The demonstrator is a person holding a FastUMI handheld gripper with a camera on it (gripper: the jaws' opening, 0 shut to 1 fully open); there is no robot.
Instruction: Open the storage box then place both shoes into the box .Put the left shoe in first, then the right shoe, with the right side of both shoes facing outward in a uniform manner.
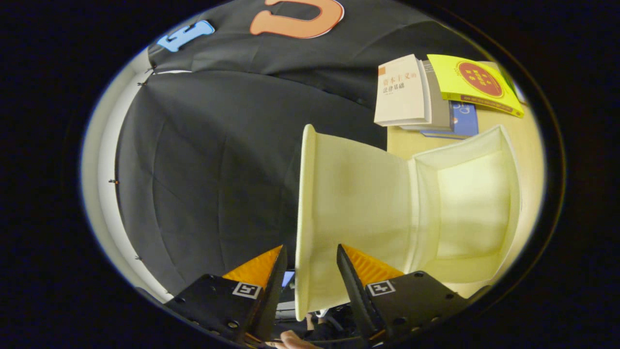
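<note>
gripper [310,261] fingers straddle the box lid [348,203], gap each side, not pinching. lid stands open, box [477,208] just beyond w/ nothing inside. books [426,92] past it on table [503,126].

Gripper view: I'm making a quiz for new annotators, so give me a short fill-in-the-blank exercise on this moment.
1. The lid of the storage box is swung ____.
2. The lid's edge sits ____ the two fingers of the gripper.
3. The inside of the box holds ____ shoes.
4. Beyond the box, on the table, lies a stack of ____.

Missing words: open; between; no; books
</note>
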